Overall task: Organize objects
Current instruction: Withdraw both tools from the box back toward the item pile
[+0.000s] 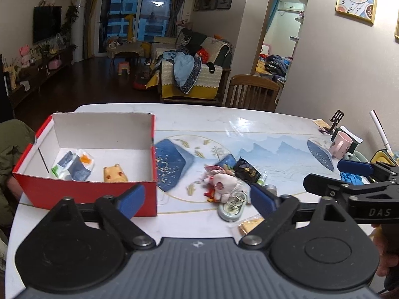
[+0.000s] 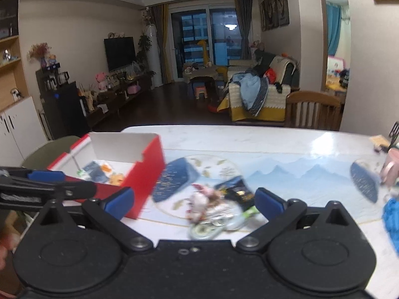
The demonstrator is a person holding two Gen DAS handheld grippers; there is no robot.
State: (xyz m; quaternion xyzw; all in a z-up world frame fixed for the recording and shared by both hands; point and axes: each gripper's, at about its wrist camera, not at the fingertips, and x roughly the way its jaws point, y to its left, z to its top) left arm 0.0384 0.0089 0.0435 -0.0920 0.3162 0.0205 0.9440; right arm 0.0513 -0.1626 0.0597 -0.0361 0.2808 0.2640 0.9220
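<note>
A red box (image 1: 82,191) with a white inside stands at the table's left; it also shows in the right wrist view (image 2: 147,174). It holds a yellow toy (image 1: 115,173) and a crumpled packet (image 1: 72,165). A pile lies mid-table: a pink plush toy (image 1: 223,184), a black packet (image 1: 246,170), a small green-capped bottle (image 1: 261,178) and a round tin with rings (image 1: 232,206). My left gripper (image 1: 197,199) is open and empty above the table, just in front of the pile. My right gripper (image 2: 194,201) is open and empty over the blurred pile (image 2: 214,204).
A wrapped biscuit (image 1: 249,224) lies near the table's front. A pink mug (image 1: 340,144), a blue cloth (image 2: 391,216) and other items stand at the right edge by the wall. A wooden chair (image 1: 251,92) stands behind the table (image 1: 199,122).
</note>
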